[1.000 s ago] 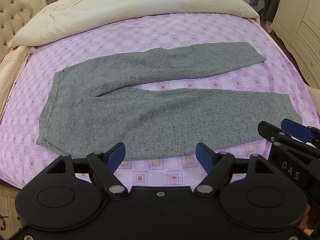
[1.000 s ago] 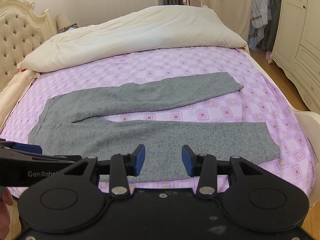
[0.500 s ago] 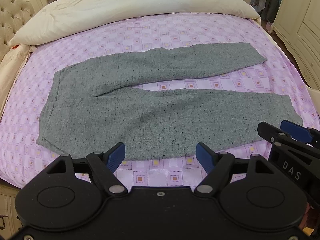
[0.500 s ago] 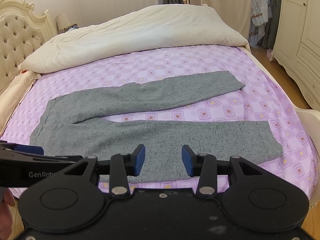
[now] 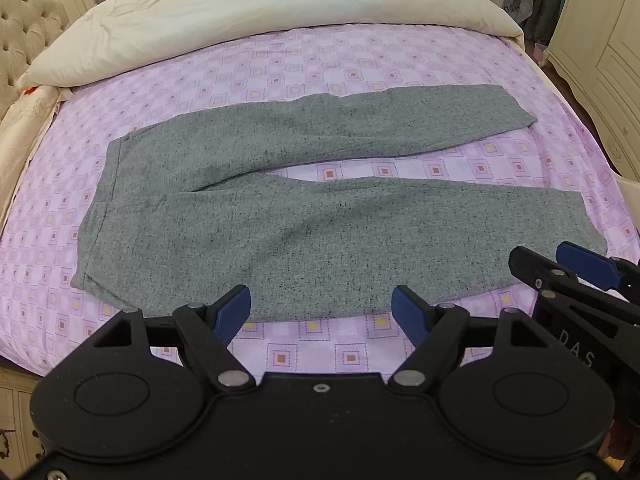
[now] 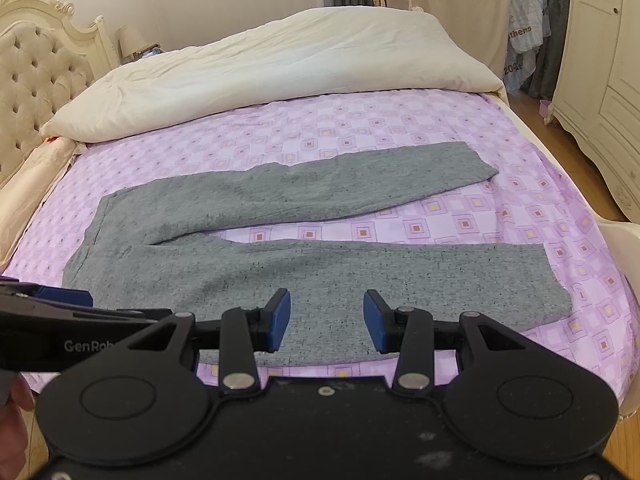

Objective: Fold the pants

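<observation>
The grey pants (image 5: 304, 216) lie flat and unfolded on the purple patterned bedsheet (image 5: 280, 76), in the middle of the frame. The waistband is at the left, and the two legs run to the right with a narrow wedge of sheet open between them. The upper leg ends near the right edge of the bed; the lower leg ends at the lower right, close to the mattress edge.

The left gripper (image 5: 322, 312) is released, its blue pads standing wide apart with nothing between them, above the near hem of the lower leg at the bottom centre. The right gripper (image 6: 326, 320) is also released and empty, above the same lower leg in its own view.

A cream duvet (image 5: 260, 12) fills the upper part of the frame, well apart from the pants, with a band of bare sheet between them. At the left of the waistband there is free sheet too. A cream wardrobe (image 6: 600, 60) stands at the right edge, beyond the bed.
</observation>
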A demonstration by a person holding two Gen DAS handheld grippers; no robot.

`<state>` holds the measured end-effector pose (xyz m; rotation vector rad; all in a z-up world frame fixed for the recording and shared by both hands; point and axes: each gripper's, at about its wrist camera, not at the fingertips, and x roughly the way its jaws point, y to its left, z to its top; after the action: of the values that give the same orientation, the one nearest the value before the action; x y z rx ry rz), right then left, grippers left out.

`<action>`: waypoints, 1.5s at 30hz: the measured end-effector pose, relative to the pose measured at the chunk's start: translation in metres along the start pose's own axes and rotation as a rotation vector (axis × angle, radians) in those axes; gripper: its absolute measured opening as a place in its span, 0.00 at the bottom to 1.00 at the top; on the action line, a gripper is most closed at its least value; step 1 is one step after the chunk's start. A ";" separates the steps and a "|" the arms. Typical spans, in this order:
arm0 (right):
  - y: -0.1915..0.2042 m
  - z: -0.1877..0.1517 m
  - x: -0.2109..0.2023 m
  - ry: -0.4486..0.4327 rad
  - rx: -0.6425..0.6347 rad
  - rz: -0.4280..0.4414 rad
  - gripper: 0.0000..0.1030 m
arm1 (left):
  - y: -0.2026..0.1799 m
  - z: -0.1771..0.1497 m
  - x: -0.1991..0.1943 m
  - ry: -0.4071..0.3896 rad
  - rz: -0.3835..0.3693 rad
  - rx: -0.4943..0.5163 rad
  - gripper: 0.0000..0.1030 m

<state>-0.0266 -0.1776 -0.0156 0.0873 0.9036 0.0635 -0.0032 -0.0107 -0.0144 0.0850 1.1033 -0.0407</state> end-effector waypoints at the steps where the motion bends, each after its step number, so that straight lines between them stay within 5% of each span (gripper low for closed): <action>1: 0.000 0.000 0.000 0.000 -0.001 0.001 0.42 | 0.000 0.001 0.001 0.001 0.000 -0.002 0.76; 32: 0.014 0.013 0.015 0.022 -0.026 0.037 0.42 | 0.017 0.012 0.010 0.020 0.000 -0.031 0.76; 45: 0.046 0.028 0.043 0.079 0.010 -0.018 0.42 | 0.046 0.041 0.040 0.074 -0.055 0.015 0.76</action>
<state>0.0209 -0.1292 -0.0272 0.0859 0.9838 0.0458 0.0547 0.0323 -0.0299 0.0702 1.1790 -0.0961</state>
